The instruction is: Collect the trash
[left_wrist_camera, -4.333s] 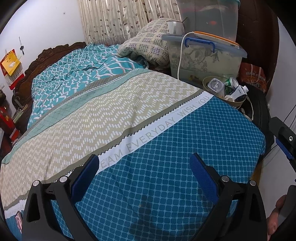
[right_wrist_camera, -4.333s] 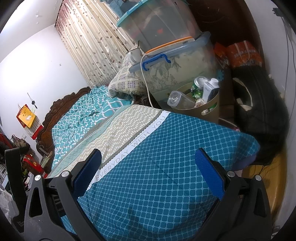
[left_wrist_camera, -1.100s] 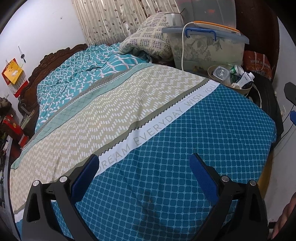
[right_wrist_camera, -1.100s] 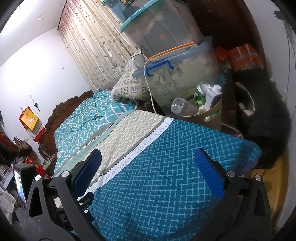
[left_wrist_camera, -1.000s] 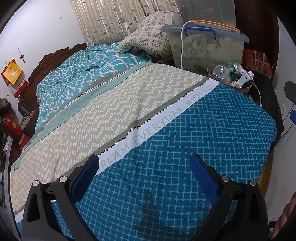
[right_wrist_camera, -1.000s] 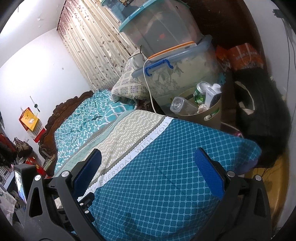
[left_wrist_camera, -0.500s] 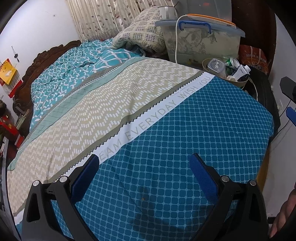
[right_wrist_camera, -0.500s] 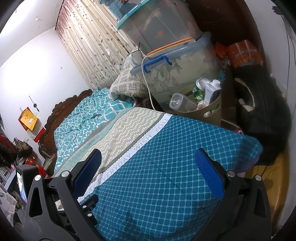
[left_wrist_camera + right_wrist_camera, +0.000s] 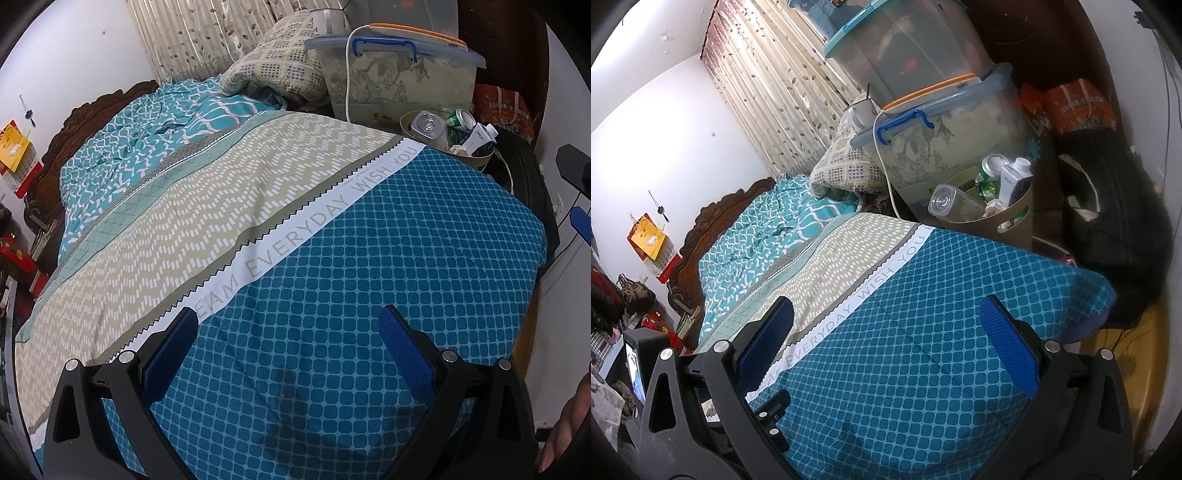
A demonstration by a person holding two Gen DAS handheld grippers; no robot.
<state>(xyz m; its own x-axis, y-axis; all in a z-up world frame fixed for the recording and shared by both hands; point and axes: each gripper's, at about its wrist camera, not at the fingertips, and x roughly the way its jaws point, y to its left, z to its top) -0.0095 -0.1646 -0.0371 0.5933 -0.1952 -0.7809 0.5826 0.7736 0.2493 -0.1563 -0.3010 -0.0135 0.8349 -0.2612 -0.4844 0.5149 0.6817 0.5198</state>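
Trash bin (image 9: 1015, 225) beside bed, well beyond both spread, empty jaws

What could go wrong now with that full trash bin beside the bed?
1. The bin is packed: the clear bottle leans out over its rim toward the bed, so a nudge could tip it out.
2. A white cable hangs close beside the bin and could snag a reaching gripper.
3. Both the left gripper and the right gripper are open and empty over the bed, far from the bin.
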